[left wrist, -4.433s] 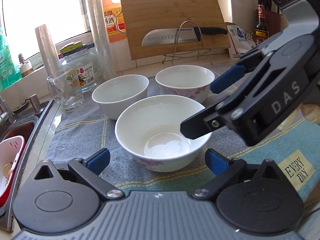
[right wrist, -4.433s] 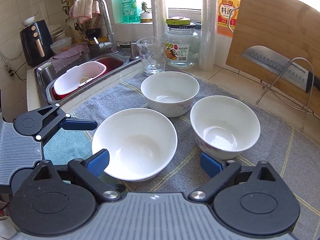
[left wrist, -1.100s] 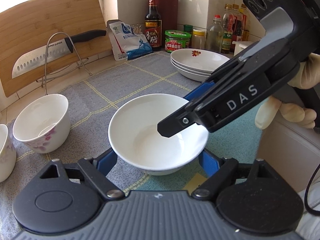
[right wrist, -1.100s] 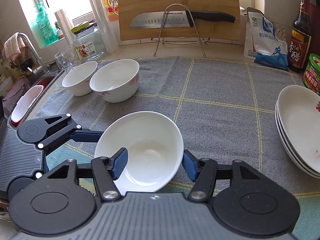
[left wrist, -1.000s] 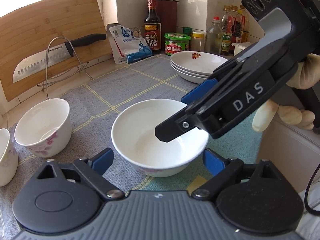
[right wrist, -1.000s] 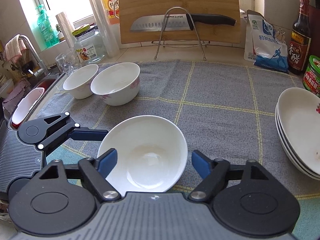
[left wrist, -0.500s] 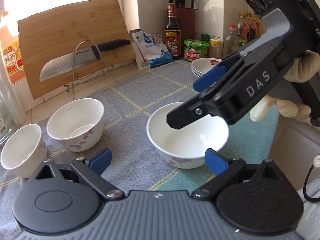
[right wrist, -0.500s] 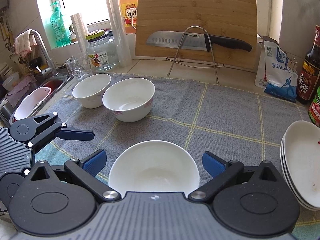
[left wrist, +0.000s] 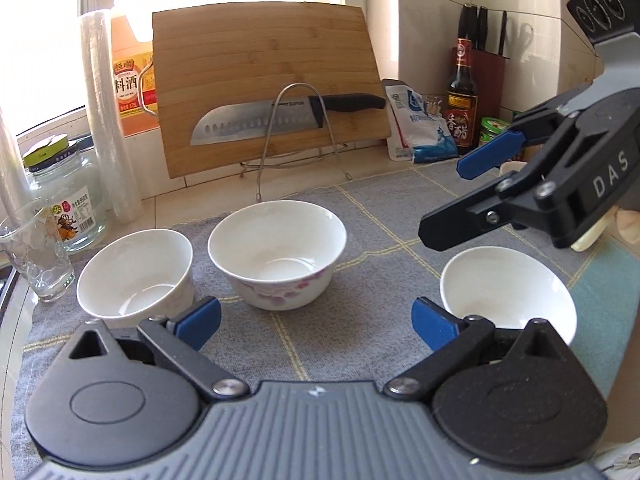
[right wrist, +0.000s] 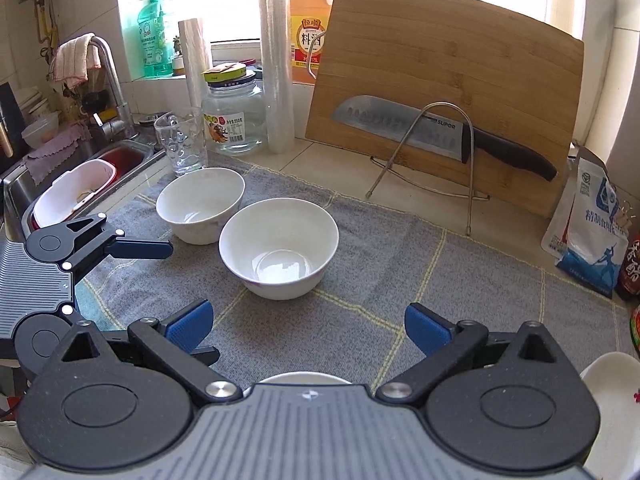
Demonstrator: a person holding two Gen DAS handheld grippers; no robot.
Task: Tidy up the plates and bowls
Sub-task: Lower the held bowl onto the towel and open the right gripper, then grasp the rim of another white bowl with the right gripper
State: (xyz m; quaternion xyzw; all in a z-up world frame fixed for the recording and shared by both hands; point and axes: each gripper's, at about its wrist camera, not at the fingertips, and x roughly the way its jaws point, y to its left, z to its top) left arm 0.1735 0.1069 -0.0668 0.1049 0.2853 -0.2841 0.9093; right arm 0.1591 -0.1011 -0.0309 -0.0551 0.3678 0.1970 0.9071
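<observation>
Three white bowls stand on the grey towel [left wrist: 372,216]. In the left wrist view the floral bowl [left wrist: 278,254] is straight ahead, a second bowl [left wrist: 134,272] to its left, and the moved bowl [left wrist: 508,292] at the right, under my right gripper [left wrist: 460,196]. My left gripper [left wrist: 316,322] is open and empty, short of the floral bowl. In the right wrist view my right gripper [right wrist: 306,328] is open and empty; the floral bowl [right wrist: 279,246] lies ahead, the other bowl [right wrist: 200,204] beyond it, and the moved bowl's rim [right wrist: 304,378] peeks under the gripper body. The plate stack [right wrist: 612,408] is at bottom right.
A cutting board [left wrist: 264,80] and knife [left wrist: 280,118] on a wire rack stand behind. A glass [left wrist: 34,250], jar [left wrist: 66,196] and film rolls [left wrist: 108,120] sit at the left. The sink [right wrist: 80,184] is far left. Bottles [left wrist: 462,96] and a bag [left wrist: 420,128] stand at the right.
Both grippers opened, let go of the bowl on the towel and pulled back. Both views swung left toward the two bowls near the sink.
</observation>
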